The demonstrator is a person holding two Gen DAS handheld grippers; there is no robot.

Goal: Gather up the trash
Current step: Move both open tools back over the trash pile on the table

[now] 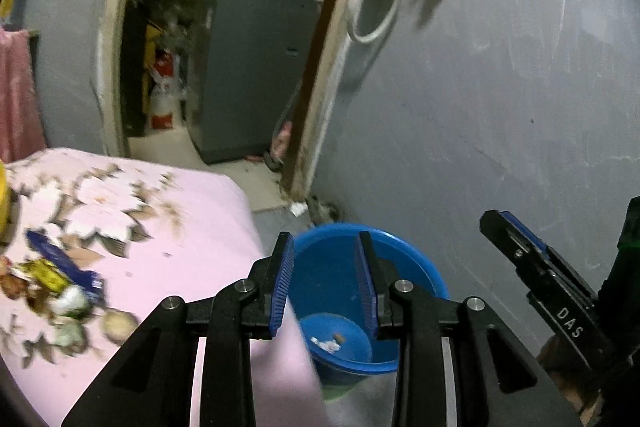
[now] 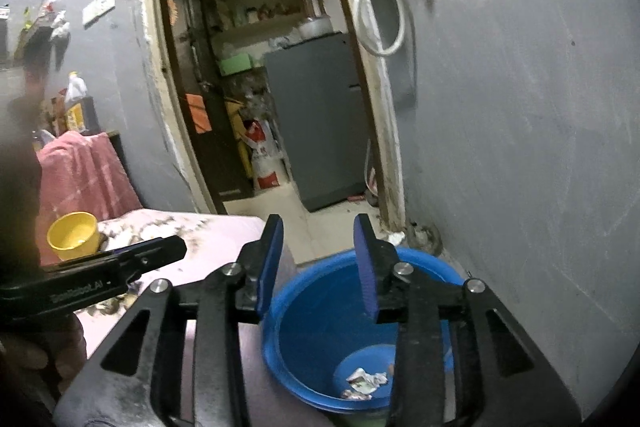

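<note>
Both grippers, left gripper (image 1: 326, 283) and right gripper (image 2: 318, 267), hang over the blue bucket (image 2: 304, 311), jaws spread wide, holding nothing. Crumpled wrappers (image 2: 366, 381) lie in the upright bucket's bottom. A blue wrapper (image 1: 64, 263) lies diagonally on the pink bed (image 1: 188, 211).

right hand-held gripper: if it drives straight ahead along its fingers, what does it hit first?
Probably the blue bucket. The right hand-held gripper is open and empty, its fingers framing the bucket's far rim and inside wall. Past that lies floor and the doorway. Depth is unclear, so it may pass over the rim.
</note>
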